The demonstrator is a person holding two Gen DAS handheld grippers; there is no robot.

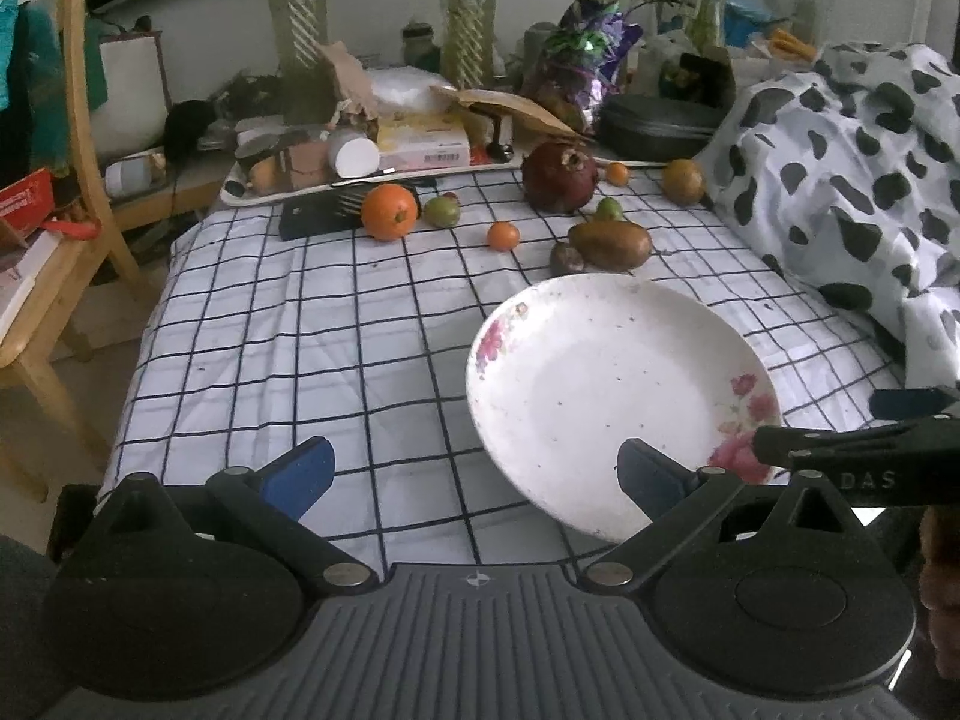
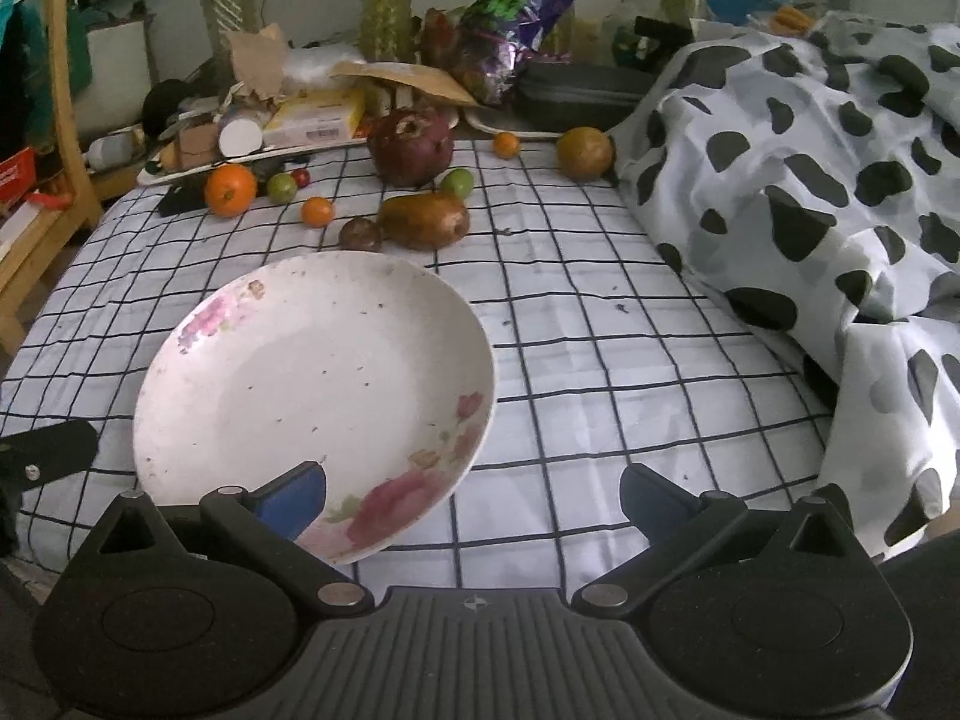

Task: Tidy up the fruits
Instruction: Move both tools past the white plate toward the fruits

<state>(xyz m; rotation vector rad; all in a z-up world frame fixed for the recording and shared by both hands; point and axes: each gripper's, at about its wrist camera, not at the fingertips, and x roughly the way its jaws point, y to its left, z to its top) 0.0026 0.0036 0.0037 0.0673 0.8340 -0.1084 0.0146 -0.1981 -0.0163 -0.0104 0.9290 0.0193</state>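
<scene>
Both grippers are spread wide and pinch nothing. The left gripper (image 1: 477, 474) hangs low over the checked cloth (image 1: 270, 348), and between its blue pads only cloth and the near edge of the plate (image 1: 600, 372) show. The right gripper (image 2: 474, 495) also hangs low; its left pad overlaps the near rim of the plate in the picture, but I cannot tell if it touches it.

The plate is white with pink flowers on the rim. It holds no fruit, only small dark specks. In the left view it sits at about 2 o'clock from the gripper; in the right view it is at about 10 o'clock.

All the fruits lie beyond the plate, toward 12 o'clock, on the cloth. Just behind the far rim of the plate are a brown pear (image 2: 426, 219) and a small dark fruit (image 2: 360, 234), and these two touch each other. At 11 o'clock from them is a small tangerine (image 2: 317, 211), and farther on that side are an orange (image 2: 230, 189) and a green fruit (image 2: 281, 186) just beside it. A pomegranate (image 2: 411, 145) stands behind the pear, with another green fruit (image 2: 457, 181) near it. A second tangerine (image 2: 506, 144) and a yellow-brown fruit (image 2: 583, 152) lie toward 1 o'clock, close to the spotted blanket (image 2: 810, 150).

A tray (image 2: 198, 167) with clutter stands behind the fruits.
</scene>
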